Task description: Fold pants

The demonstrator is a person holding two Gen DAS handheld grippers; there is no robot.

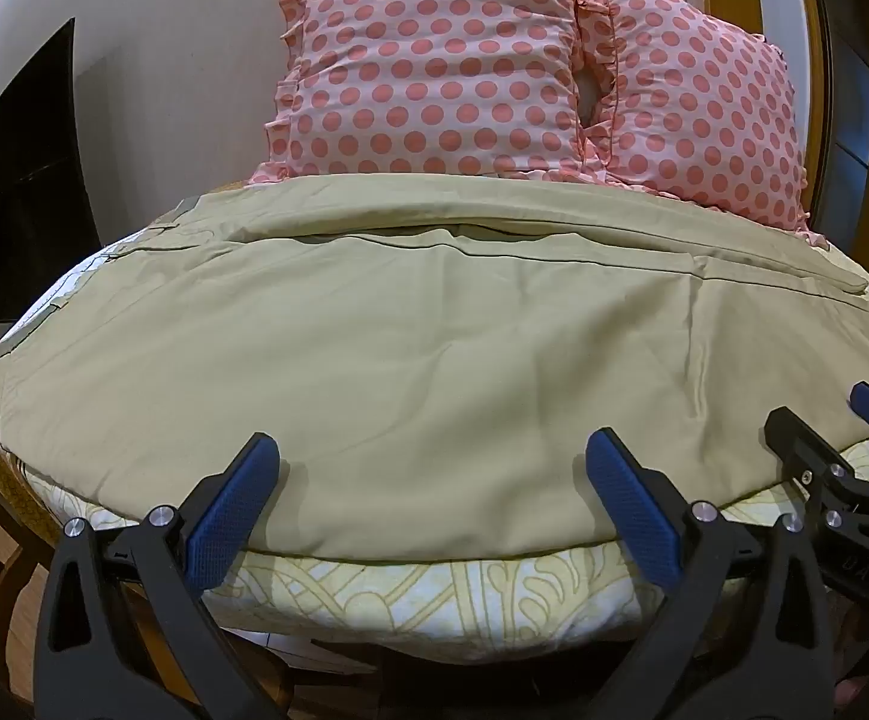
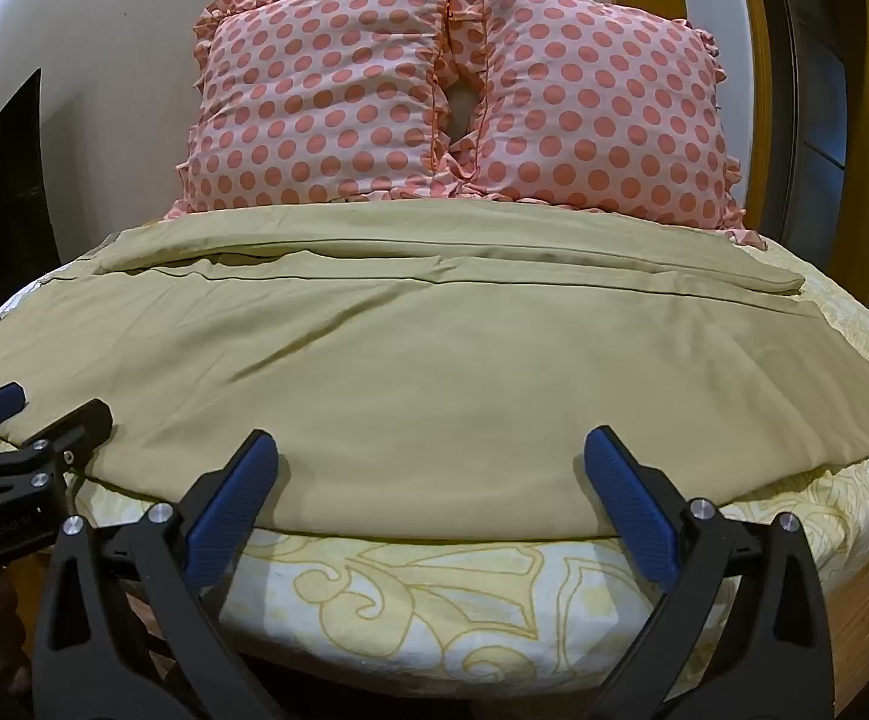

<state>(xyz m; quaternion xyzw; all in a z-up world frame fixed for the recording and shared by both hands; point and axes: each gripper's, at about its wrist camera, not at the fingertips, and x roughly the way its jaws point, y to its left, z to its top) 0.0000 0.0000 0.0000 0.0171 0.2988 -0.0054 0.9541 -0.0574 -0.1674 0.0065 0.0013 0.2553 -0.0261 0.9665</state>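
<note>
The left black plastic two-finger gripper (image 1: 431, 501) has angular, triangular-braced arms with cut-out windows, each tipped by a slanted blue pad (image 1: 233, 507) with a fine knurled texture. Round silver screw heads (image 1: 160, 515) mark the pivots. The right black plastic two-finger gripper (image 2: 431, 501) is built alike, with the same blue pads (image 2: 632, 510). Faint embossed lettering shows on each gripper's body, seen from the other's camera.

Khaki pants (image 1: 410, 360) lie spread flat across the bed, lightly wrinkled, one leg folded over the other.
</note>
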